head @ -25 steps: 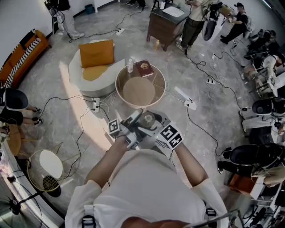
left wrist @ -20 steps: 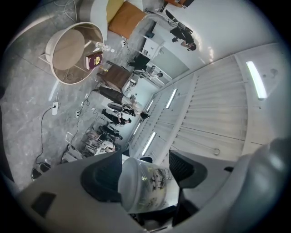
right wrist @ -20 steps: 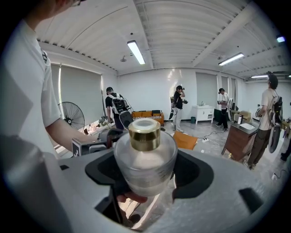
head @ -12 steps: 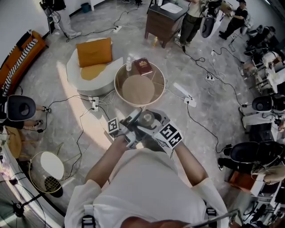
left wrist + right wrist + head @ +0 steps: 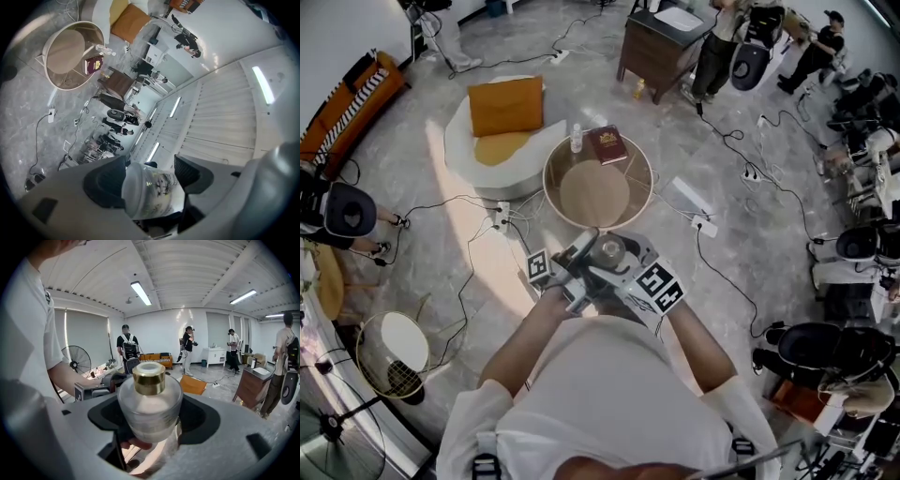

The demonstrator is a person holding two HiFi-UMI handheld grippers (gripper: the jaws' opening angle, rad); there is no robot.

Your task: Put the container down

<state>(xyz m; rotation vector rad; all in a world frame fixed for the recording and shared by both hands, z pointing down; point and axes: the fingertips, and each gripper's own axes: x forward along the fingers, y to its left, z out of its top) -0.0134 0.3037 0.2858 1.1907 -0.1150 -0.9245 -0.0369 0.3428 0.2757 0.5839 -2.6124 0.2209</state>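
A frosted glass bottle with a gold collar stands upright between the jaws of my right gripper, which is shut on it. In the left gripper view the same bottle fills the gap of my left gripper, whose jaws press on its sides. Seen from the head, both grippers meet in front of my chest, the left gripper and the right gripper on either side of the bottle. The bottle hangs over the floor, just short of the round table.
On the round table's far edge lie a red book and a small clear bottle. A white seat with an orange cushion stands to its left. Cables and power strips cross the floor. A dark cabinet and several people are beyond.
Both grippers keep the same hold on the bottle. The head view has shifted slightly, so the table and room sit a little lower and further right.
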